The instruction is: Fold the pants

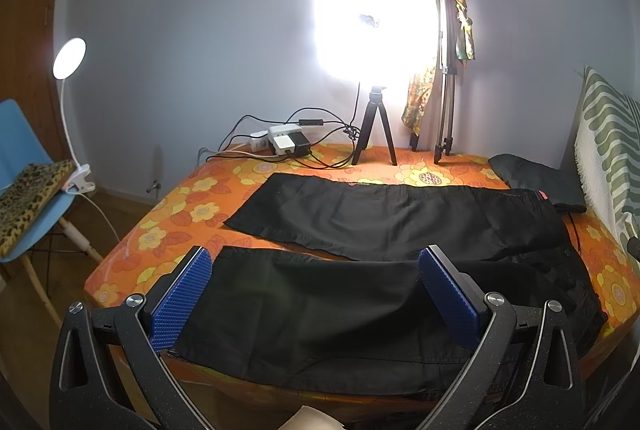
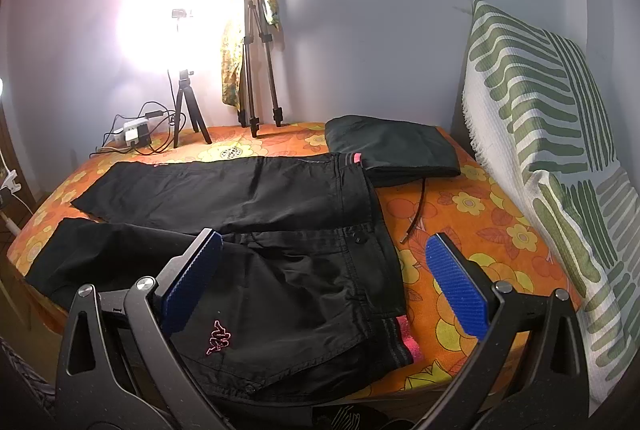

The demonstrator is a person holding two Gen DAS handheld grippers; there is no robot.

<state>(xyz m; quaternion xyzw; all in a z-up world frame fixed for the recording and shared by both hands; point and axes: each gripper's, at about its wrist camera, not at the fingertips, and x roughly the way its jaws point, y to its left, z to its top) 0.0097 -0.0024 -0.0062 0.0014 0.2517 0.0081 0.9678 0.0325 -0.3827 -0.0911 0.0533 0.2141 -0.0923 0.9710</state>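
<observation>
Black pants (image 1: 380, 222) (image 2: 256, 214) lie spread flat across the orange flowered bed (image 1: 160, 226) (image 2: 472, 230), legs pointing left and apart, waistband to the right. A small pink logo (image 2: 218, 342) shows near the waist. My left gripper (image 1: 314, 266) hovers open over the near leg close to its hem, nothing between its blue pads. Over the waistband and hip my right gripper (image 2: 326, 250) is also open, its right finger (image 2: 456, 290) above bare bedcover.
A folded dark garment (image 2: 394, 150) with a loose cord lies at the far right of the bed. Two tripods (image 1: 374, 128) (image 1: 446, 70), a bright lamp and a power strip (image 1: 286, 142) with cables stand along the far edge. A striped cushion (image 2: 552, 134) leans at right; a blue chair (image 1: 28, 190) stands at left.
</observation>
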